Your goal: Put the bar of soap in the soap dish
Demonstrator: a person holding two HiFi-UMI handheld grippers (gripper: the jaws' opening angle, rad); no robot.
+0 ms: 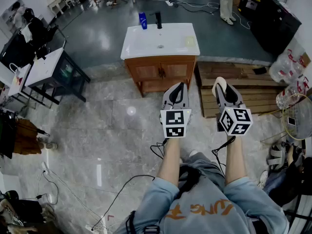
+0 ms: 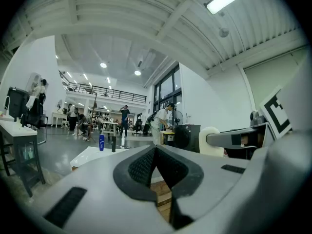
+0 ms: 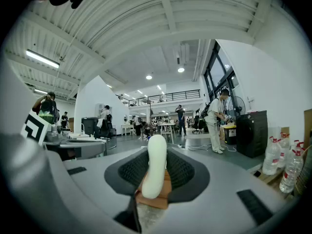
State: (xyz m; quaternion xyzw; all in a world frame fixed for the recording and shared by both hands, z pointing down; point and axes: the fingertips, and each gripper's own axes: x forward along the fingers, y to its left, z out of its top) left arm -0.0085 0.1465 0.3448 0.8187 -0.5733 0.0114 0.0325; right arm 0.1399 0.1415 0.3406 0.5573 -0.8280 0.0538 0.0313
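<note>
Presently right gripper [image 3: 155, 177] pinches the bar of soap [image 3: 156, 160] across its flat faces, edge-up; probably hard, light, slick; left gripper [image 2: 156, 155] closed, empty.

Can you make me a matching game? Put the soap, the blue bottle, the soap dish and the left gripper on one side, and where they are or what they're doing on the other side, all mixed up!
Things
1. bar of soap
2. blue bottle
3. soap dish
4. left gripper

Places or states
A. at the right end of the sink top in the head view
B. jaws together, nothing in them
C. pinched in the right gripper
D. at the back of the sink top, beside the black tap

Pairs: 1-C, 2-D, 3-A, 4-B
</note>
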